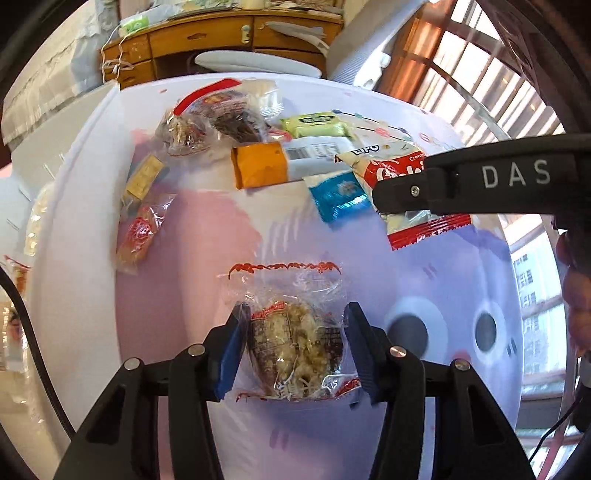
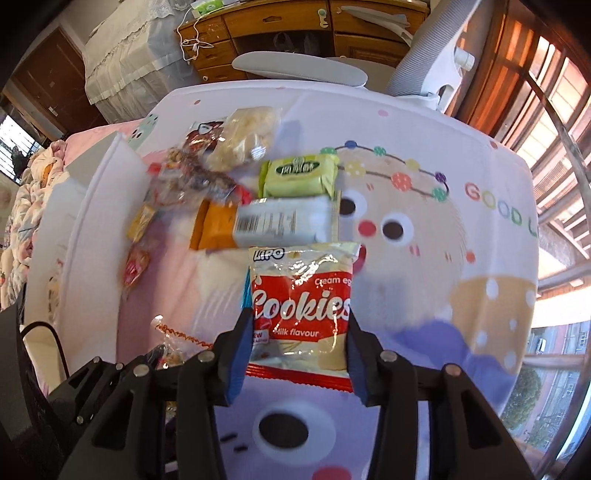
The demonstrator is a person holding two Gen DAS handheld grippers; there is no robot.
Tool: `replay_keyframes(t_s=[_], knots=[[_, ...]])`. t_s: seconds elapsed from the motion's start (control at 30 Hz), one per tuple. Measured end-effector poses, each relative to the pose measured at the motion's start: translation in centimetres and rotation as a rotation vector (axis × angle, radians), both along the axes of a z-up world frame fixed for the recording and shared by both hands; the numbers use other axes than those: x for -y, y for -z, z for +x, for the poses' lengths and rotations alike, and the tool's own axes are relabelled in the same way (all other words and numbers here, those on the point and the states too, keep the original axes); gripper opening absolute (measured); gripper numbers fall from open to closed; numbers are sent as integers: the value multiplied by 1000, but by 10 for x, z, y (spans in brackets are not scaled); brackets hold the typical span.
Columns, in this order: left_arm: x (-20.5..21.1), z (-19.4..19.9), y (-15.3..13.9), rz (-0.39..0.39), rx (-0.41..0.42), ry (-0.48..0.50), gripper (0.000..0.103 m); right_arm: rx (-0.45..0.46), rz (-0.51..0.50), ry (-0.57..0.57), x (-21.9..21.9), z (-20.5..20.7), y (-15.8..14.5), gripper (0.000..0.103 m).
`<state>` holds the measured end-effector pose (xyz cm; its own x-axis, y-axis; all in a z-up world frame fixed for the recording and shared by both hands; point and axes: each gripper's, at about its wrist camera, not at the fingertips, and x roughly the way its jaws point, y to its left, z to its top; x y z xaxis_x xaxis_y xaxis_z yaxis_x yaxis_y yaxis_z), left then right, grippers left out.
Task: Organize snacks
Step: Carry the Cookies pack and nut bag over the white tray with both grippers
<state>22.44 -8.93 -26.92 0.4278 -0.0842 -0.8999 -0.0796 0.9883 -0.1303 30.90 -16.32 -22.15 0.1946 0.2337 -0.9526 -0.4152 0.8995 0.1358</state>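
The left gripper (image 1: 293,345) pinches a clear packet with a brown and white rice cake (image 1: 295,347) inside. Its blue pads (image 1: 231,354) press on the two sides of the wrapper, and the packet hangs between them above the cloth (image 1: 184,229), which is printed with cartoon faces and covers the table. The crinkled top edge of the wrapper has a red printed line.

The right gripper (image 2: 297,343) pinches a red and white cookie packet (image 2: 301,314) with the words "Cookies" and "Milk flavour" on it. The pads (image 2: 238,354) press on the left and right edges of this packet, and it is held above the same cloth (image 2: 461,258). In the left wrist view, the cookie packet (image 1: 402,206) is seen from the side, partly hidden behind the black body of the right gripper (image 1: 480,181).

The other snacks lie in a loose pile on the far part of the cloth. There is a green packet (image 2: 297,175), a white packet with a barcode (image 2: 284,221) just below it, and an orange packet (image 2: 214,227) which touches the white one on its left. A blue packet (image 1: 338,197) lies near the orange one in the left wrist view. More clear wrapped snacks (image 2: 192,177) are at the left of the pile, and a small yellow packet (image 2: 140,221) lies beside them.

Behind the table stands a wooden desk (image 2: 280,29) with drawers.
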Motion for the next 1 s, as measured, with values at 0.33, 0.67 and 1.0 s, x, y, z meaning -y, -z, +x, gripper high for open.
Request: replay_keyframes(t_s=[0.33,0.67,1.0], knots=[[0,-29,-54,-3,83,10,51,-16,51,31,25,-51,-36,46],[-9,-89,-105,24,168,14,51,-4,114,40,34,-97,-59,46],[-37,-129,-150,92,248,-25,51,-16,161,17,28,-147,-60,46]])
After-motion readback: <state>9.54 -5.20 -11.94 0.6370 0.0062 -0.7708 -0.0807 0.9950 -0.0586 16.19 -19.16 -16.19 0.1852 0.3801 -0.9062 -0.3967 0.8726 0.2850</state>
